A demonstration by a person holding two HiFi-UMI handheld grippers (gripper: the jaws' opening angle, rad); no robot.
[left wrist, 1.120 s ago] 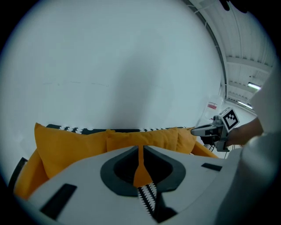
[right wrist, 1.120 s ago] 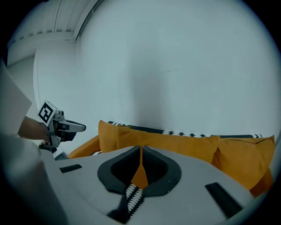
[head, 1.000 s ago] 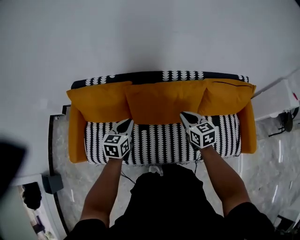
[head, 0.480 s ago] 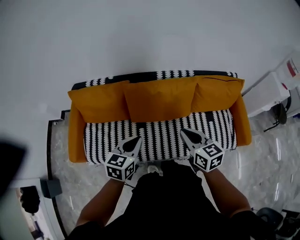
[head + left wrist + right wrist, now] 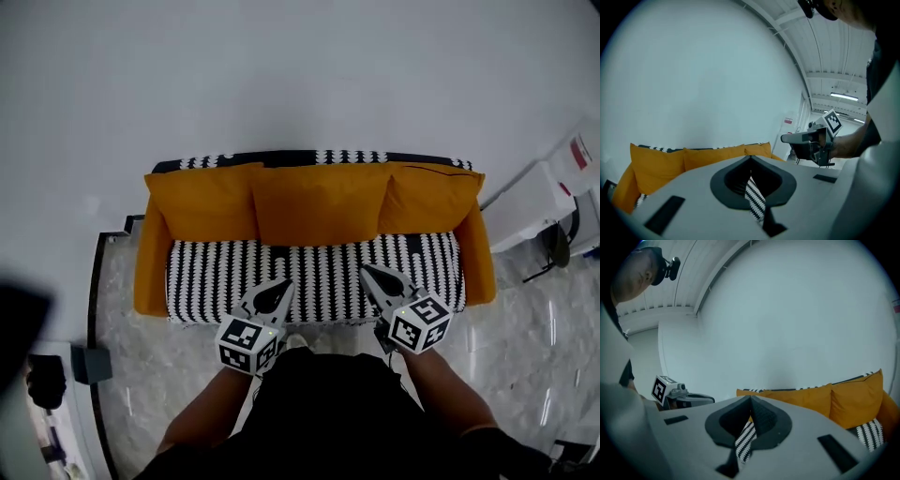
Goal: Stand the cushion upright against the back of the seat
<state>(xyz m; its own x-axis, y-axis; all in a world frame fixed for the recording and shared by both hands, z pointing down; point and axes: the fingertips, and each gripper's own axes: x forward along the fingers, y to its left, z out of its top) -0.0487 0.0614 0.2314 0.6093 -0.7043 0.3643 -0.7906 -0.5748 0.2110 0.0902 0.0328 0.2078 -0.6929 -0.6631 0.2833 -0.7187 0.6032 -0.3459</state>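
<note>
Left tongs and right tongs drew back; cushion upright beyond.

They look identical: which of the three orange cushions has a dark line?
The right-hand cushion: a dark line runs near its top edge; the middle cushion and left cushion are plain orange.

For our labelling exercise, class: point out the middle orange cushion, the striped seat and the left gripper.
middle orange cushion [image 5: 319, 202], head view, centre of its front face.
striped seat [image 5: 323, 267], head view, bare patch near its middle.
left gripper [image 5: 281, 287], head view, at its closed tips.
</note>
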